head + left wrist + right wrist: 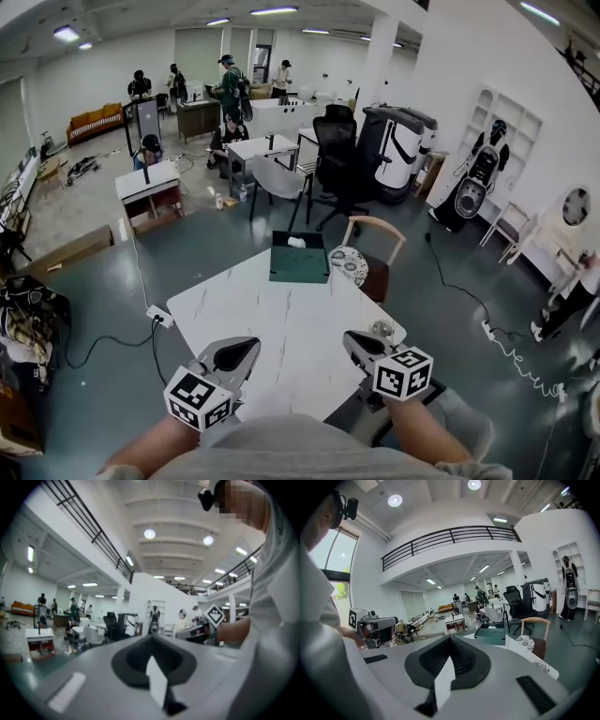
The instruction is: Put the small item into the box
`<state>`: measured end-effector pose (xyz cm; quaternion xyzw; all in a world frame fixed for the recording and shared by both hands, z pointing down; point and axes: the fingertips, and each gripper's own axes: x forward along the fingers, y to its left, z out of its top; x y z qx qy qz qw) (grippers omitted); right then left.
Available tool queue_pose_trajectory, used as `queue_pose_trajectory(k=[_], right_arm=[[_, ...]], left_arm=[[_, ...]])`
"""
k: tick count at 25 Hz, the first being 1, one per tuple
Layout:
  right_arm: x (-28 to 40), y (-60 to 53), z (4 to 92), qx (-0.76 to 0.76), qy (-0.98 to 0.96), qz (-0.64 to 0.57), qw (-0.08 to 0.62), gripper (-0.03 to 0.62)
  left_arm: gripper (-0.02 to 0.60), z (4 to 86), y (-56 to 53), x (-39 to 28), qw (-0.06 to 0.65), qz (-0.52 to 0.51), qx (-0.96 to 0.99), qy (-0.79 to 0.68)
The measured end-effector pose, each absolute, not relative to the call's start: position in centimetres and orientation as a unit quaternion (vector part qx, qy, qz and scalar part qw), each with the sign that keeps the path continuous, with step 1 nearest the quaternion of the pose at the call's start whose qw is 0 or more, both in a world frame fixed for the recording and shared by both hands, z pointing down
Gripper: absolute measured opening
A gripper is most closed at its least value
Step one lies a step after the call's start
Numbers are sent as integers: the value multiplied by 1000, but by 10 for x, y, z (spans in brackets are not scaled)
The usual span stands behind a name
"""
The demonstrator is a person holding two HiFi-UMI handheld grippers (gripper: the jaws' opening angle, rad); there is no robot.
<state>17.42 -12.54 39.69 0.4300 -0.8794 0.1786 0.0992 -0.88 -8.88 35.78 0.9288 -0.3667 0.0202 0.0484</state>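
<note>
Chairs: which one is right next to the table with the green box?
The wooden chair with the patterned cushion, at the white table by the green box. The black office chair and grey chair stand farther back.

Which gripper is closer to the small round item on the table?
Right. The right gripper is just beside the round item, at the right edge of the table; the left gripper is farther off, toward the near left.

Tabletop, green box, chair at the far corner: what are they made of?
The tabletop looks like marble or marble-print laminate: white, faint grey veins, slight sheen. The box is matte dark green, perhaps card or plastic. The chair has a pale curved back, probably bent wood.
</note>
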Motion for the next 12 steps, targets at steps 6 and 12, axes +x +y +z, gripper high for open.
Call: queue_pose_trajectory(k=[6, 12], right_arm=[[170, -123, 400, 435, -878, 178, 89, 9], [174, -122, 404, 436, -877, 173, 101, 9]], left_arm=[[6, 366, -100, -11, 60, 20, 934, -351], [6, 368, -104, -3, 70, 9, 936, -344]])
